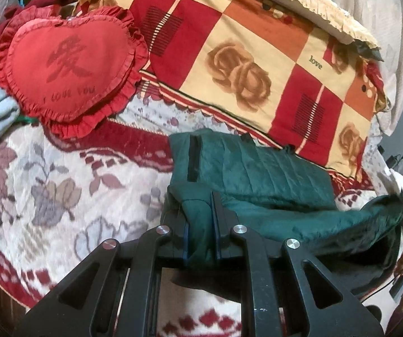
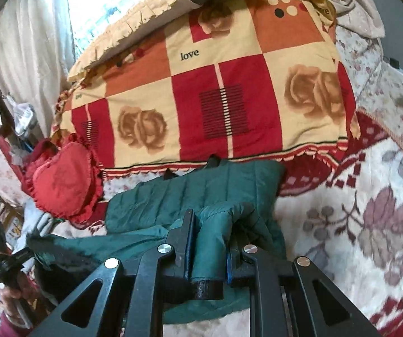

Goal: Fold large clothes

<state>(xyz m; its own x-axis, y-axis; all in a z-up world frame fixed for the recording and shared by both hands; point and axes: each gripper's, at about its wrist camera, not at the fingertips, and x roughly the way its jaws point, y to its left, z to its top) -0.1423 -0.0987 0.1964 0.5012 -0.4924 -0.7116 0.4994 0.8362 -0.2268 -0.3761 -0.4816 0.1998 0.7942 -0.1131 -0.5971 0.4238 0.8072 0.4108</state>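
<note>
Over the bedspread (image 1: 47,185), both tools clamp the green jacket (image 1: 257,174).

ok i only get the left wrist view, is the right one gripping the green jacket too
Observer: Yes. In the right wrist view the right gripper has its jaws shut on a bunched fold of the green jacket.
Operator: what end has it got
Observer: I can't tell for sure, but a black ribbed band pokes out below the jaws, which may be a cuff.
Operator: anything on the bed to the right of the jacket
Observer: Only the flowered blanket shows there, with the checked quilt behind the jacket.
Operator: can you see my left gripper from there
Observer: Yes, the left gripper shows at the far left edge, with the jacket stretched across to it.
</note>
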